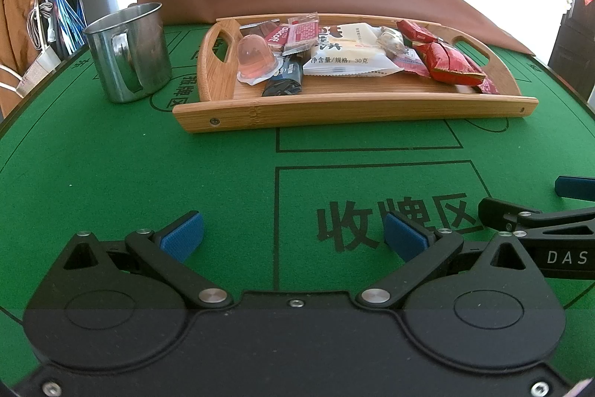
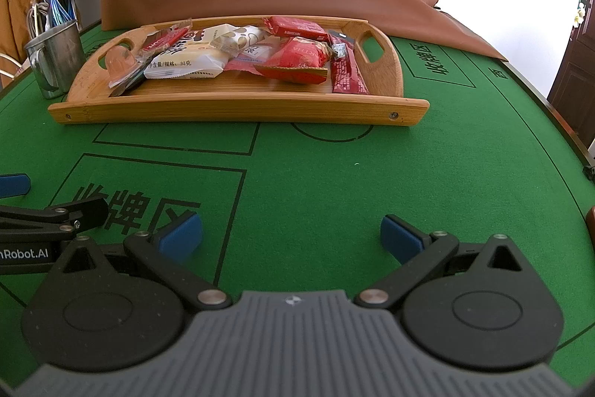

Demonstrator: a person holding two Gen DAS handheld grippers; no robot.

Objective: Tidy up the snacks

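Green table [image 1: 148, 173]: bare felt with black writing, partly covered.
Wooden tray [image 1: 353, 110]: far side, full of snacks.
Snacks [image 1: 346, 54]: piled up; some hide under others.
Metal cup [image 1: 128, 54]: left of tray.
Left gripper [image 1: 293, 237]: blue pads wide apart, holding nothing.
Right gripper [image 2: 292, 237]: wide apart too, holding nothing.
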